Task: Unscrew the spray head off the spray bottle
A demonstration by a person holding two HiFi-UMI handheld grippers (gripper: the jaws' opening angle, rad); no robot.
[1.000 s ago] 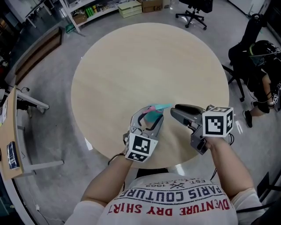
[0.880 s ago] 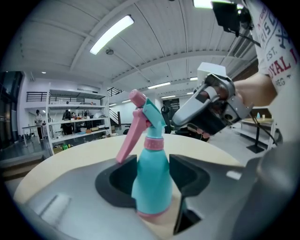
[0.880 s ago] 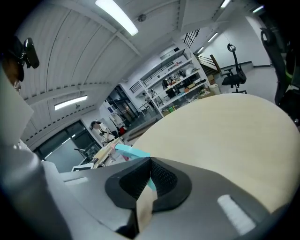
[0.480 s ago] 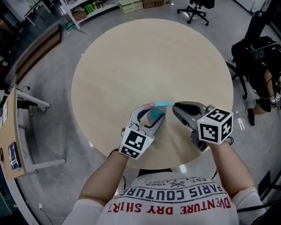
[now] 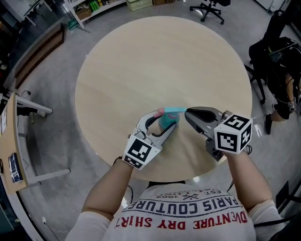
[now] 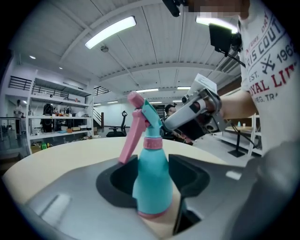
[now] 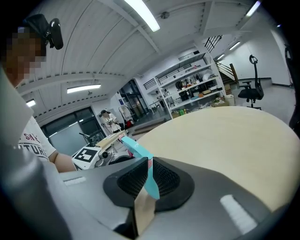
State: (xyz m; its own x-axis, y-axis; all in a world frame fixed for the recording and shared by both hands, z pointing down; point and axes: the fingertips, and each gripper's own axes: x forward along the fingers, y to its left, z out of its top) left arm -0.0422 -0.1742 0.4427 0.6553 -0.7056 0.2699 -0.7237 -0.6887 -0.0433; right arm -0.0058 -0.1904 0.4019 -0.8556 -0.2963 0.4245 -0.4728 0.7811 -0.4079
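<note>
At the near edge of a round table [image 5: 141,61] | left tongs [image 5: 164,123] clamp the spray bottle [image 6: 151,180] upright, steadying its body | right tongs [image 7: 149,178] — jaws just closing — pinch the spray head [image 6: 140,110] by its nozzle, apparently set to twist it loose.

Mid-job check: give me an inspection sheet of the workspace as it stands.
Surface: round beige table.
Job's things: spray bottle upright, spray head on its neck.
Clutter: nothing seen.
Grippers: left hand-held gripper shut on the bottle's body; right hand-held gripper has just been closing, and the spray head's nozzle is pinched between its jaws.
Cables: thin dark cord below the left wrist.
Surroundings: office chair, shelving, person at right.
</note>
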